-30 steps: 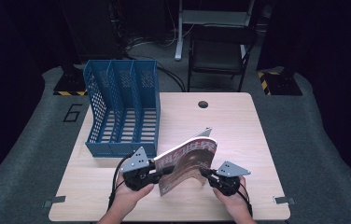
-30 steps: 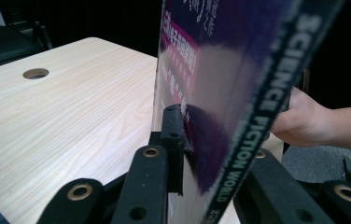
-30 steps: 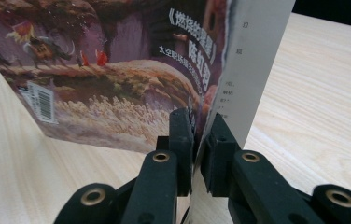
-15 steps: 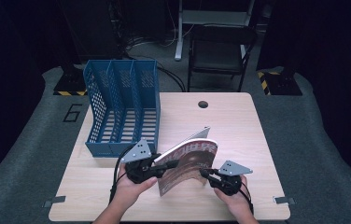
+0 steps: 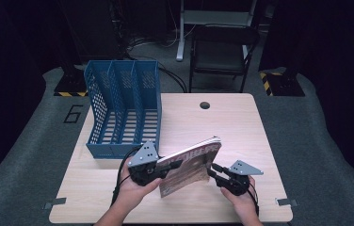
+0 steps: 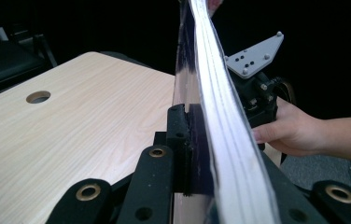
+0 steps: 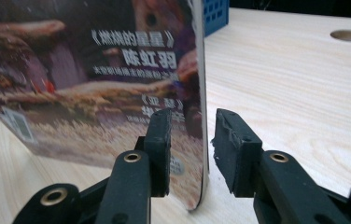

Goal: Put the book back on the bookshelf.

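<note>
The magazine (image 5: 191,165) stands tilted between both claws above the table (image 5: 231,117). In the left gripper view, the left gripper (image 6: 197,149) clamps its edge. In the right gripper view, the right gripper (image 7: 190,149), its jaws just opening, straddles the spine loosely.

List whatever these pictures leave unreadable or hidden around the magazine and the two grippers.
- Left gripper view: the glossy magazine is seen edge-on, so its cover stays hidden, and the right-hand jaw is behind it.
- Right gripper view: the cover's top and left are cut off by the frame; the small print is blurred.
- High view: the left gripper pads are too small to make out; the blue plastic file rack slots show nothing legible.
</note>
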### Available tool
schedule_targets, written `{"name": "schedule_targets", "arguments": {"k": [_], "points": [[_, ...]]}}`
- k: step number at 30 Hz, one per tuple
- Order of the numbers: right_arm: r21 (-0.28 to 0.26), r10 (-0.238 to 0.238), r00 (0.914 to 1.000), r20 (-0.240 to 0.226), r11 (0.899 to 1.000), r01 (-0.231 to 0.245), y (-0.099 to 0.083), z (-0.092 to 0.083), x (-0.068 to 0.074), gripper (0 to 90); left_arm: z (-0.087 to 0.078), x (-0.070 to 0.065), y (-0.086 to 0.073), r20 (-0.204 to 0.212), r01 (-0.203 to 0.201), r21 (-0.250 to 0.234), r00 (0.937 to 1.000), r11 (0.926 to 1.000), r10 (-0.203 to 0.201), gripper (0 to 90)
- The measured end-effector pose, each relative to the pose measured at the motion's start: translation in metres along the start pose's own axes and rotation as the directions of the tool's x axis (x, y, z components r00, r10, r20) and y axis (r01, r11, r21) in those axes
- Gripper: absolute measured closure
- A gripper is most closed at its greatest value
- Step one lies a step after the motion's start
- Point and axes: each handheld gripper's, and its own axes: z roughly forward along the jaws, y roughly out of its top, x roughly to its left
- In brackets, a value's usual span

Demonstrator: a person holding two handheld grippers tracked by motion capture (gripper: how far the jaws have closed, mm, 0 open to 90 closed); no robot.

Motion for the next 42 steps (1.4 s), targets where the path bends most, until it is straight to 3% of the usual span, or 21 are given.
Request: {"name": "schedule_targets", "arguments": {"k": [2, 6, 8, 12, 20, 24, 28, 32, 36, 40, 42], "points": [[-0.008, -0.011, 0.9999, 0.000, 1.000, 0.011, 0.000, 0.001, 0.000, 66.1, 0.000, -0.001, 0.002, 0.004, -0.007, 0.019, 1.0000, 0.9998, 0.007, 82.5], [-0.033, -0.022, 0.9997, -0.003, 0.999, 0.022, 0.005, 0.001, 0.004, 65.1, -0.002, -0.006, 0.006, 0.014, 0.013, 0.011, 0.9998, 0.9999, -0.013, 78.3], [-0.038, -0.029, 0.9996, -0.006, 0.999, 0.028, 0.006, 0.002, 0.005, 63.9, -0.001, -0.009, 0.008, 0.012, -0.006, 0.024, 0.9999, 0.9997, 0.005, 78.3], [-0.037, -0.004, 0.9998, -0.018, 0.999, 0.004, 0.007, 0.002, 0.004, 63.6, 0.002, -0.009, 0.008, -0.012, -0.026, 0.043, 0.9996, 0.9988, 0.027, 78.5], [-0.042, -0.008, 0.9996, -0.028, 0.999, 0.007, 0.008, 0.005, 0.002, 63.3, 0.007, 0.000, 0.007, -0.021, -0.010, 0.071, 0.9997, 0.9974, 0.012, 78.9], [-0.045, -0.005, 0.9996, -0.028, 0.999, 0.004, 0.008, 0.005, 0.002, 63.3, 0.011, 0.001, 0.006, -0.038, 0.012, 0.058, 0.9992, 0.9982, -0.010, 80.5], [-0.045, -0.005, 0.9996, -0.029, 0.999, 0.004, 0.009, 0.005, 0.002, 63.3, 0.010, 0.000, 0.005, -0.067, -0.006, 0.066, 0.9977, 0.9978, 0.011, 83.2], [-0.039, -0.013, 0.9994, -0.032, 0.999, 0.012, 0.008, 0.006, 0.002, 62.6, 0.009, 0.000, 0.005, -0.070, -0.022, 0.067, 0.9972, 0.9975, 0.027, 83.6], [-0.016, -0.023, 0.9994, -0.027, 1.000, 0.023, 0.006, 0.008, 0.002, 60.0, 0.008, 0.000, 0.005, -0.064, -0.013, 0.071, 0.9978, 0.9974, 0.017, 83.9], [0.024, 0.022, 0.9996, -0.020, 0.999, -0.021, 0.001, 0.011, 0.000, 55.8, 0.007, 0.001, 0.004, -0.079, -0.012, 0.065, 0.9968, 0.9978, 0.018, 84.0], [0.028, 0.022, 0.9997, -0.005, 0.999, -0.022, 0.000, 0.011, -0.001, 55.4, 0.007, 0.003, 0.004, -0.082, 0.004, 0.056, 0.9966, 0.9984, 0.001, 84.0]]}}
